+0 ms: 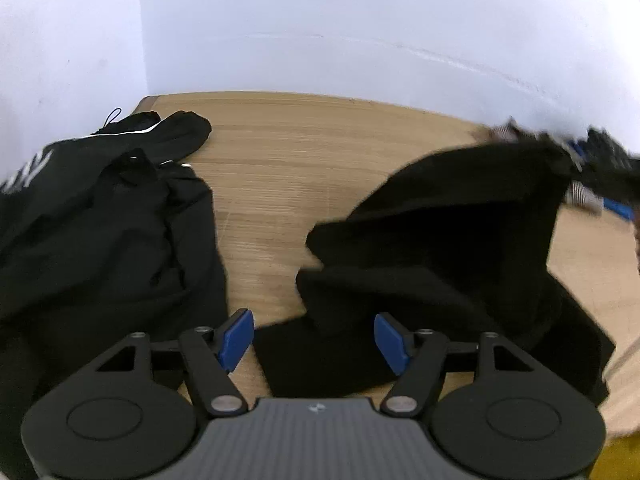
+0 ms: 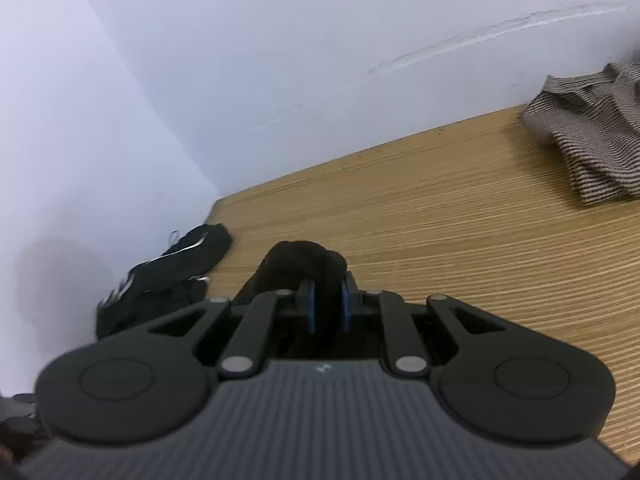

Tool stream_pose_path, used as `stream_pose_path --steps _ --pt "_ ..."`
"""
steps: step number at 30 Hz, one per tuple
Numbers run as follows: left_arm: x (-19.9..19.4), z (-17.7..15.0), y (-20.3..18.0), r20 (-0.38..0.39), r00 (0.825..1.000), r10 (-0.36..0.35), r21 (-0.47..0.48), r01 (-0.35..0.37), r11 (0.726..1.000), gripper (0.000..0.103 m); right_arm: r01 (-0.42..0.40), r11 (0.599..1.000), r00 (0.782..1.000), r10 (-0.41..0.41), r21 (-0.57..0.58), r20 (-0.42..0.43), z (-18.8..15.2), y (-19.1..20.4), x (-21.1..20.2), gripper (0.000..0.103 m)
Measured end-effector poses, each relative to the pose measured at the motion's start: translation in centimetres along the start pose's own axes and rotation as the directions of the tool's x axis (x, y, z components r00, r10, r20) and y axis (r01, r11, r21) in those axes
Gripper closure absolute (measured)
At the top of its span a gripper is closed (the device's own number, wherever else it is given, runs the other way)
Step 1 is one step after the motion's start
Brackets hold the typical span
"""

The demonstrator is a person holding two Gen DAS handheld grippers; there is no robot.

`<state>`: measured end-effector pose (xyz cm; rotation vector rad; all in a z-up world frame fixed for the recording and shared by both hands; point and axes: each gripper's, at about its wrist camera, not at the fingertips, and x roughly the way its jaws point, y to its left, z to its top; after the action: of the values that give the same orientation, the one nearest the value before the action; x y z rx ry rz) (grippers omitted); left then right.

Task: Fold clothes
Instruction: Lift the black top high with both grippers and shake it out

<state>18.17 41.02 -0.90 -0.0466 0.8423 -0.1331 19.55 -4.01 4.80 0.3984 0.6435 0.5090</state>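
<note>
**On the wooden table, one black garment lifted by a corner**

On the wooden table (image 1: 304, 152), the left gripper (image 1: 314, 338) stands with jaws wide apart and nothing pinched, above the near edge of the black garment (image 1: 440, 248). At 2 o'clock in its view, the right gripper (image 2: 329, 304) has its pads nearly together, clamped on a raised fold of that garment. A black jacket (image 1: 100, 220) is heaped at 9 o'clock; a striped garment (image 2: 592, 132) lies at 2 o'clock in the right view.
</note>
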Motion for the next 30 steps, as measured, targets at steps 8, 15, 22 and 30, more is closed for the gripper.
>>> stream_pose_path --steps 8,15,22,30 --pt "11.3 4.0 -0.7 -0.088 0.996 -0.029 -0.020 0.027 0.999 0.033 -0.050 0.996 0.999 0.050 -0.080 0.007 -0.7 3.2 -1.5 0.087" --pt "15.5 4.6 -2.4 -0.102 0.995 -0.023 0.044 0.028 0.999 0.075 0.010 0.995 1.000 -0.009 -0.101 0.015 -1.1 3.3 -2.1 0.087" --pt "9.9 9.5 -1.8 0.124 0.990 -0.060 -0.002 0.061 0.998 0.098 0.020 0.993 1.000 -0.019 -0.114 0.009 1.3 2.7 1.7 0.087" --pt "-13.4 21.3 -3.6 0.611 0.787 0.083 0.089 -0.173 0.981 0.098 -0.136 0.912 0.940 0.243 -0.388 0.239 17.9 12.5 4.2 0.089"
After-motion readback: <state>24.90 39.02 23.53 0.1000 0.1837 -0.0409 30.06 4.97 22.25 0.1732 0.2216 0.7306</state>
